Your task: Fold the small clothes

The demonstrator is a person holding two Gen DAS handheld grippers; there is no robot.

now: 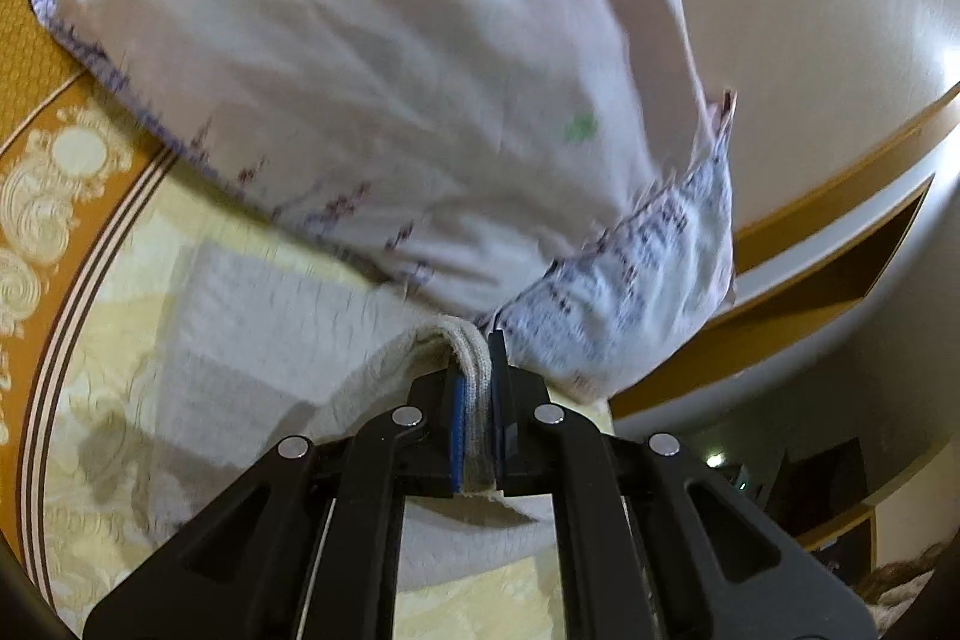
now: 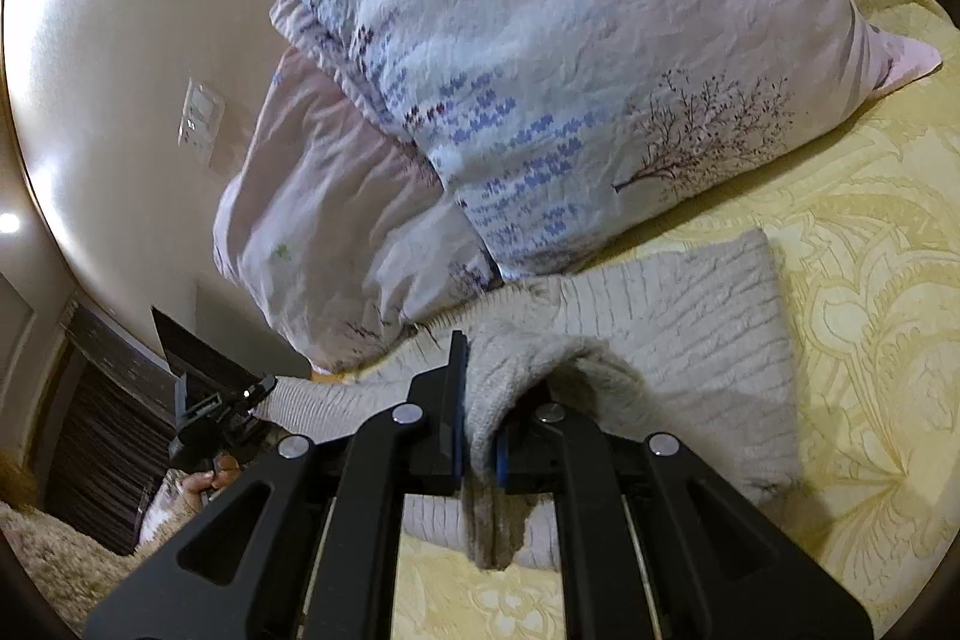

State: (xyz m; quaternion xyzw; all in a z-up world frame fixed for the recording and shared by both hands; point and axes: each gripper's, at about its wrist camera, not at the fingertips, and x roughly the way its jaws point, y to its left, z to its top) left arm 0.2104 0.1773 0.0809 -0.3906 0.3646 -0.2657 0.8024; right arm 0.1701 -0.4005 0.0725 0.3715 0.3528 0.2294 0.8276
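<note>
Both grippers are clamped on the same pale grey knitted garment (image 2: 678, 304), which lies on a yellow patterned bedspread (image 2: 870, 340) directly in front of two floral pillows (image 2: 540, 58). The left gripper (image 1: 478, 388) has its jaws pressed onto a ribbed hem or cuff folded over its blue pads, with no gap showing between them. The right gripper (image 2: 480, 400) pinches a thicker bunch of the knit, and some of the fabric hangs down behind its fingers. In the right wrist view the left gripper (image 2: 240, 400) appears at the far left end of the garment, so the knit's long axis runs across the bed between the two claws, roughly parallel to the pillow fronts. The rest of the garment spreads flat away to the right of the right claw and looks already doubled over there. The pillows touch or overlap the far edge of the knit, so there is little room to carry fabric forward. Open bedspread lies to the right and toward the person, which seems the freer direction for laying a fold. On the left, the left wrist view shows an orange ornamented border (image 1: 78, 172) of the spread, with the wall (image 1: 810, 40) rising behind the pillows.
</note>
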